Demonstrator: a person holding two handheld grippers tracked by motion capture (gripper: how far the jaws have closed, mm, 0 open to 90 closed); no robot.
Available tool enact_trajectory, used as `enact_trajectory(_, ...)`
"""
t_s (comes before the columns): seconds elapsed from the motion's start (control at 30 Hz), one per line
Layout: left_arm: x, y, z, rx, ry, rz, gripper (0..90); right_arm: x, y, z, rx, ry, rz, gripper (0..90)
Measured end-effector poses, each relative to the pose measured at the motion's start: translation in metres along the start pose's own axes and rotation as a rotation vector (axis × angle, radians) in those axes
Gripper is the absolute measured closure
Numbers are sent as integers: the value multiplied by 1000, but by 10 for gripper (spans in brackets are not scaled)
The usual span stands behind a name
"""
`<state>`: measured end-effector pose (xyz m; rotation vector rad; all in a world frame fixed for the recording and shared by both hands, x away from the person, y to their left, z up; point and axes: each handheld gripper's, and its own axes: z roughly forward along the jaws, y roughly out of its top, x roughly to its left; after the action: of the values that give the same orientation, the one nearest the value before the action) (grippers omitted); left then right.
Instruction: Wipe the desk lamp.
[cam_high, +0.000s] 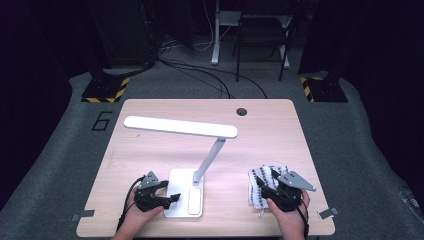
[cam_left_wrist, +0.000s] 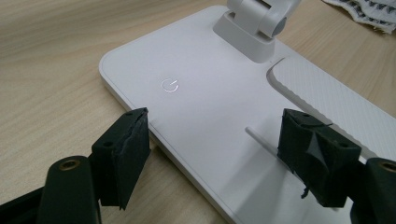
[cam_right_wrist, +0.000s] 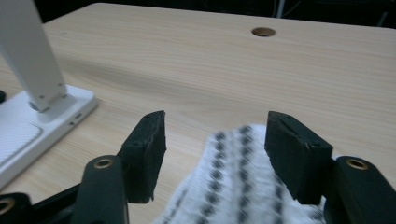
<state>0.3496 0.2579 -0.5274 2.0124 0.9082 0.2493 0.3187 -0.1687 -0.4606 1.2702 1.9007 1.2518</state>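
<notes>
Near the tabletop's front edge, the right gripper hovers, jaws apart, over a soft, light cloth, best pinched at a fold; the left gripper's jaws gape over the lamp base.

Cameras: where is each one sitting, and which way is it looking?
High view: above the table, looking down; both hands and grippers show.
Left gripper view: rides the left gripper, facing the lamp base; its open jaws show.
Right gripper view: rides the right gripper, above the patterned cloth; open jaws show.
Shared: both gripper views show the lamp base.
</notes>
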Motion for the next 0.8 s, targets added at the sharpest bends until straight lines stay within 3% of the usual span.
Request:
enact_trajectory(0.07, 0, 0, 0, 0, 2, 3, 253, 10, 5, 3, -14, 23, -13, 358)
enact_trajectory(0.17, 0, 0, -1, 10, 1, 16, 259, 22, 12, 11, -17, 109, 0, 384)
enact_trajectory(0.33, -1, 1, -1, 4, 13, 32, 264, 45, 22, 25, -8, 198, -47, 409)
enact_trajectory(0.57, 0, 2, -2, 1, 12, 34, 281, 72, 31, 38, -1, 246, -96, 389)
enact_trajectory(0.8, 0, 2, -3, 8, 3, 34, 289, 85, 40, 48, -10, 278, -109, 388)
